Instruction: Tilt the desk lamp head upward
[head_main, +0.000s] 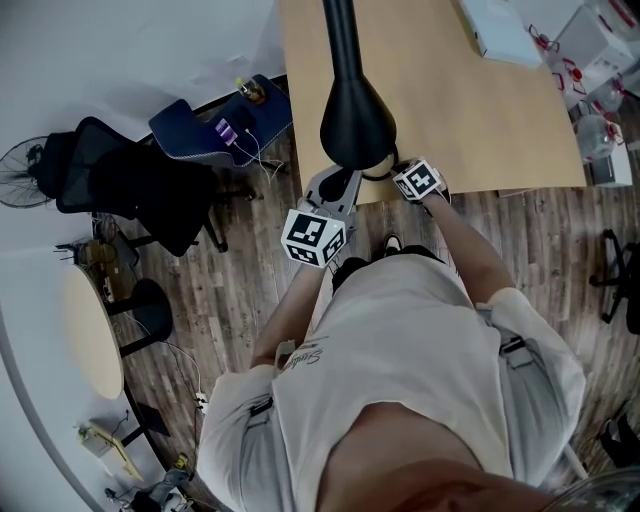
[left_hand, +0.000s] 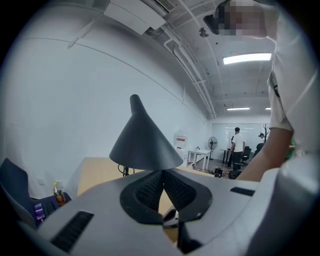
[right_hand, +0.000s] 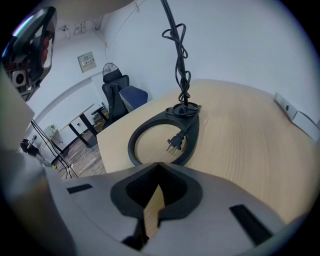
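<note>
Nearest the camera, the left tool (left_hand: 162, 172) has its ribbed pads pressed together at the tips, with nothing between them. Right beyond those tips sits the lamp head (left_hand: 145, 145), a dark cone with its wide rim facing the tool and its narrow end pointing up and away. Whether the tips touch the rim is hard to tell.

In the head view the left tool (head_main: 335, 190) lies just under the lamp head (head_main: 355, 125) at the near edge of the desk (head_main: 470, 110), and the right tool (head_main: 402, 172) is just beside it on the right.

The right tool (right_hand: 158, 167) also has its jaws drawn together and holds nothing. It is low over the desk (right_hand: 240, 140), aimed at the ring-shaped lamp base (right_hand: 189, 135). A plug (right_hand: 173, 143) rests inside the ring, and the cord (right_hand: 182, 75) is bunched along the stem above.

Farther off, an office chair (head_main: 150, 185) stands on the wood floor.
</note>
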